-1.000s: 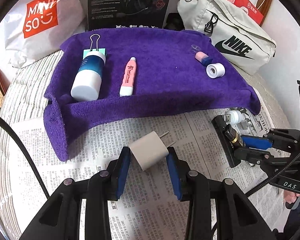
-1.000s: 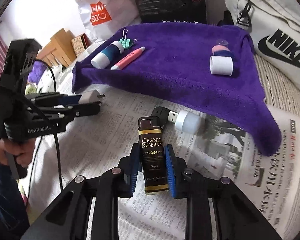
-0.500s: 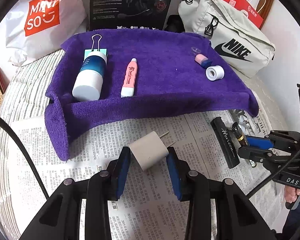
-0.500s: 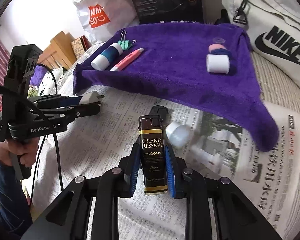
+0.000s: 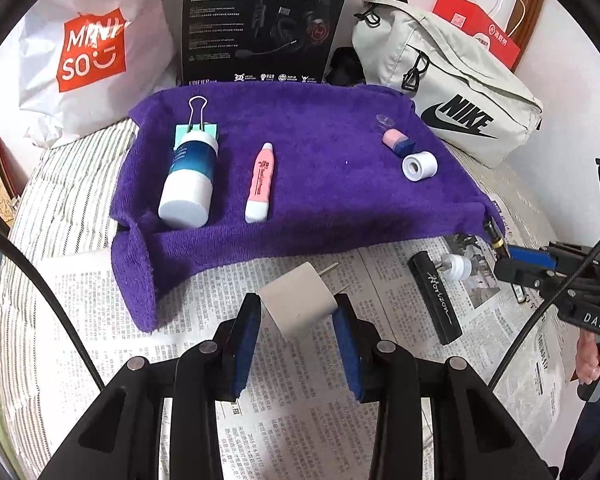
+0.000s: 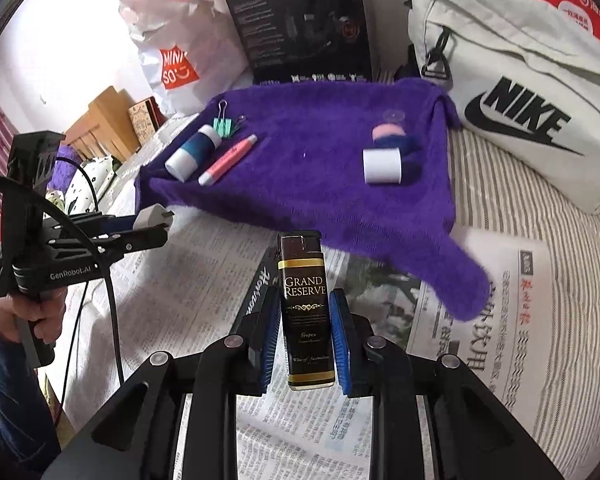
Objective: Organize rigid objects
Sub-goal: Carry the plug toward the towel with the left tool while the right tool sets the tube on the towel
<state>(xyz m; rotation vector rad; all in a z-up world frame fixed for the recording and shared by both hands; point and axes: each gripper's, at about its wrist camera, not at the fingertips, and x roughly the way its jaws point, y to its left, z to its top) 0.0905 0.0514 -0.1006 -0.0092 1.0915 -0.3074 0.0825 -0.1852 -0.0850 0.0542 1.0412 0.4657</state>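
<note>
My left gripper (image 5: 298, 334) is shut on a white plug adapter (image 5: 298, 300), held above the newspaper with its prongs toward the purple towel (image 5: 320, 200). My right gripper (image 6: 305, 328) is shut on a dark "Grand Reserve" lighter (image 6: 304, 304), lifted over the paper. On the towel lie a blue-and-white bottle (image 5: 190, 180), a green binder clip (image 5: 196, 126), a pink highlighter (image 5: 260, 184), a pink-and-blue piece (image 5: 396, 140) and a white tape roll (image 5: 419, 165). A black "Horizon" bar (image 5: 434, 298) and a small white USB lamp (image 5: 458, 267) rest on the newspaper.
Behind the towel stand a white Miniso bag (image 5: 88, 52), a black headset box (image 5: 260, 20), a grey Nike bag (image 5: 460, 108) and a red paper bag (image 5: 480, 32). Newspaper (image 5: 300, 420) covers the striped bedding. A hand (image 6: 24, 316) holds the left gripper's handle.
My right gripper has lifted the lighter up and toward the towel, uncovering the black bar and the USB lamp below. The left gripper with the adapter has stayed put.
</note>
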